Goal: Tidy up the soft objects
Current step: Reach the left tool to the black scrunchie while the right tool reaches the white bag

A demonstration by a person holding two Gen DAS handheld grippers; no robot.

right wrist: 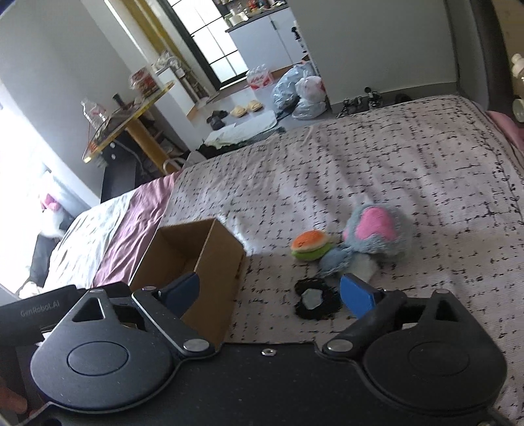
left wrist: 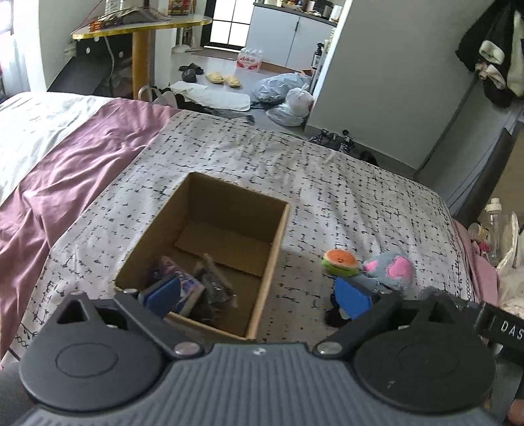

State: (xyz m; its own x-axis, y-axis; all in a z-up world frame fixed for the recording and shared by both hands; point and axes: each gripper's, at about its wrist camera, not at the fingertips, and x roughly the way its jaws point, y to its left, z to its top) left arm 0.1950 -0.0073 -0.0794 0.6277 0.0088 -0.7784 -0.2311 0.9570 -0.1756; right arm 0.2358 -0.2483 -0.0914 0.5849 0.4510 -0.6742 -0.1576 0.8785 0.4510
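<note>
Though blurred, box contents indistinct.

My left claw gapes wide over the cardboard box on the bed; burger plush touching grey-pink plush right of box.

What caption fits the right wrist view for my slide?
Open right gripper hovers over the bed near a black scrunchie, burger plush, blue-pink plush and cardboard box.

Daylit from far window, fisheye-bent edges, right view perhaps motion-blurred
</note>
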